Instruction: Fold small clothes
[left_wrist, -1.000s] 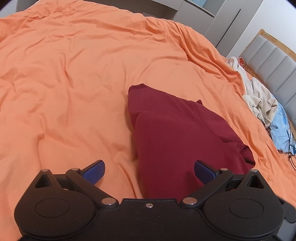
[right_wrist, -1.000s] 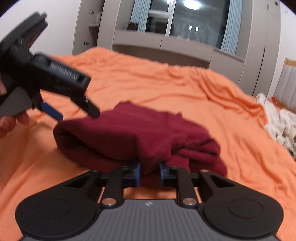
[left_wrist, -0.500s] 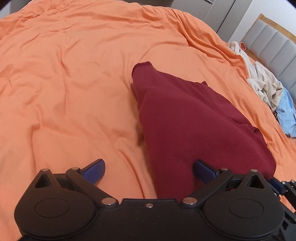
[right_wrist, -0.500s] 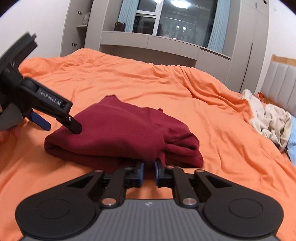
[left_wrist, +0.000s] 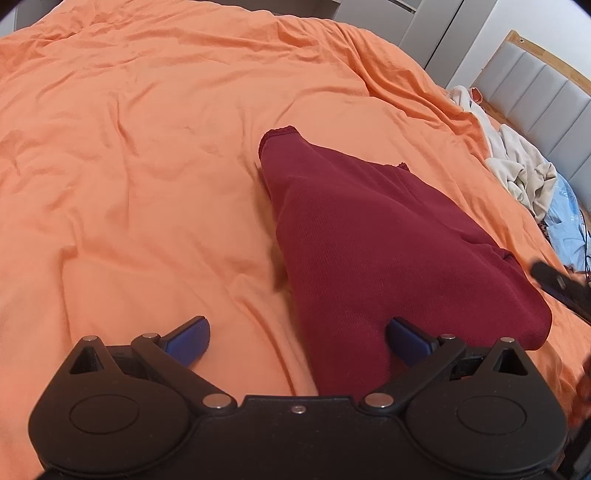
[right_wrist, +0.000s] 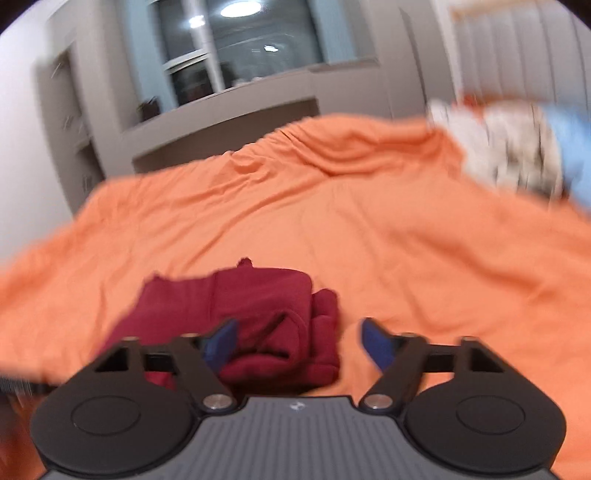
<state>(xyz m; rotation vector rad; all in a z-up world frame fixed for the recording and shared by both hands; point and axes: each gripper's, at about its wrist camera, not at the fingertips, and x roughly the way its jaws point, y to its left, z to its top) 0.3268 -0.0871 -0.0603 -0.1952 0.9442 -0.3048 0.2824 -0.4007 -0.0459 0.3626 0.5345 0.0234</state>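
A dark red folded garment (left_wrist: 369, 243) lies on the orange bed cover (left_wrist: 147, 147). My left gripper (left_wrist: 298, 339) is open and hovers over its near end, its right pad (left_wrist: 406, 341) above the cloth and its left pad over the cover. In the right wrist view, which is blurred, the garment (right_wrist: 258, 314) lies folded just beyond my right gripper (right_wrist: 299, 341), which is open and empty. Part of the right gripper's black body (left_wrist: 561, 284) shows at the right edge of the left wrist view.
A pile of cream and light blue clothes (left_wrist: 528, 177) lies at the right of the bed by the grey padded headboard (left_wrist: 535, 96). Grey cabinets and a window (right_wrist: 236, 55) stand beyond the bed's far edge.
My right gripper has opened, let go of the red garment and pulled back and up, swinging its view. The left gripper stays open over the garment with little movement.
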